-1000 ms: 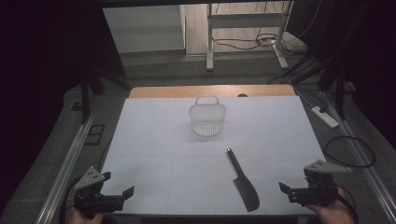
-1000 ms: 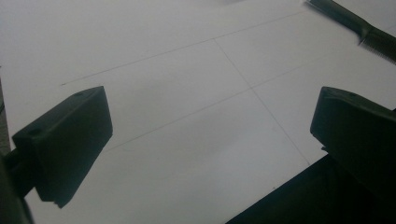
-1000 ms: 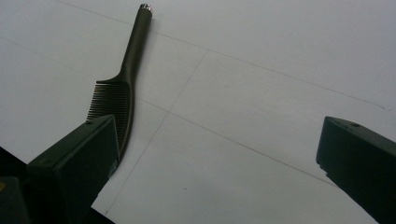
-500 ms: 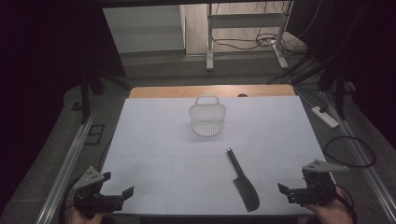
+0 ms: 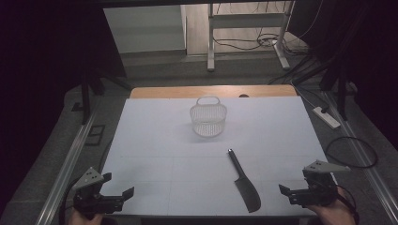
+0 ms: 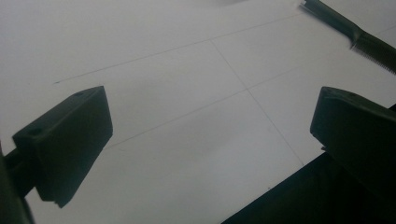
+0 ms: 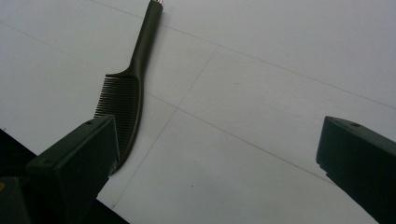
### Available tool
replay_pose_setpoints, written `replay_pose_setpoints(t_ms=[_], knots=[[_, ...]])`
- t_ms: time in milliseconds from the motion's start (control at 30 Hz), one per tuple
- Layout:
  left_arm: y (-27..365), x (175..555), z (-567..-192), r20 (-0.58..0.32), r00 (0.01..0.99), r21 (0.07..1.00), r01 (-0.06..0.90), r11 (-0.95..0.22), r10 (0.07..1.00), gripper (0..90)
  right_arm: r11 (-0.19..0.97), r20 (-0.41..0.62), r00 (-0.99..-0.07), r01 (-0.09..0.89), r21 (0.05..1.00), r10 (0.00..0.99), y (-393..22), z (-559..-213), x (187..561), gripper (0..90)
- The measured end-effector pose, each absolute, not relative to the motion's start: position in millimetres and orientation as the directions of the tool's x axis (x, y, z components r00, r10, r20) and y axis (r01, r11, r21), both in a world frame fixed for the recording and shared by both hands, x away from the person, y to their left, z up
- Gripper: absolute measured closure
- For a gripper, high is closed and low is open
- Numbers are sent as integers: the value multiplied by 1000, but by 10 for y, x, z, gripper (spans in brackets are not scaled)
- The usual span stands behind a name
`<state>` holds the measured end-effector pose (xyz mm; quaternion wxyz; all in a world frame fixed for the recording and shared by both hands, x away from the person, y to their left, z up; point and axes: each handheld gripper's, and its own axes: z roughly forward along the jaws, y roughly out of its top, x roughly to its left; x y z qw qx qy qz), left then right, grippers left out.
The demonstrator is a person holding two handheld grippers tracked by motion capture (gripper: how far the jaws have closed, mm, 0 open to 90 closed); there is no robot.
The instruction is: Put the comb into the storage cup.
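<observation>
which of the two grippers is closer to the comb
The right gripper: the black comb lies just beside it, while the left gripper sits across the white table.

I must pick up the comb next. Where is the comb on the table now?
In the high view the black comb lies flat on the white table, near its front edge on the right side, between the white basket and the right tongs, untouched.

white basket (image 5: 208, 117), power strip (image 5: 326, 117), floor cables (image 5: 248, 43)
</observation>
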<state>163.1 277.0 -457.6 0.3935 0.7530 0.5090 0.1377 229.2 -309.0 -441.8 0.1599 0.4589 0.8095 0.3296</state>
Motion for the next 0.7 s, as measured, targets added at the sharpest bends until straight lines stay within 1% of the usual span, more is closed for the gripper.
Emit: replay_pose_setpoints(t_ms=[167,333,533,700], knots=[[2773,1633,-4576,-198,445,733,658,-169,873,1,374,34,-545,617,692,838,-3056,-4407,2309,0],[2776,1635,-4577,-201,446,732,660,-169,872,2,413,21,-577,608,678,816,-3027,-4421,2329,0],[2778,1635,-4578,-203,445,732,660,-167,872,3,402,74,-594,625,669,801,-3003,-4423,2366,0],[2779,1637,-4578,-204,445,732,661,-166,872,3,398,98,-617,612,683,781,-2976,-4406,2407,0]])
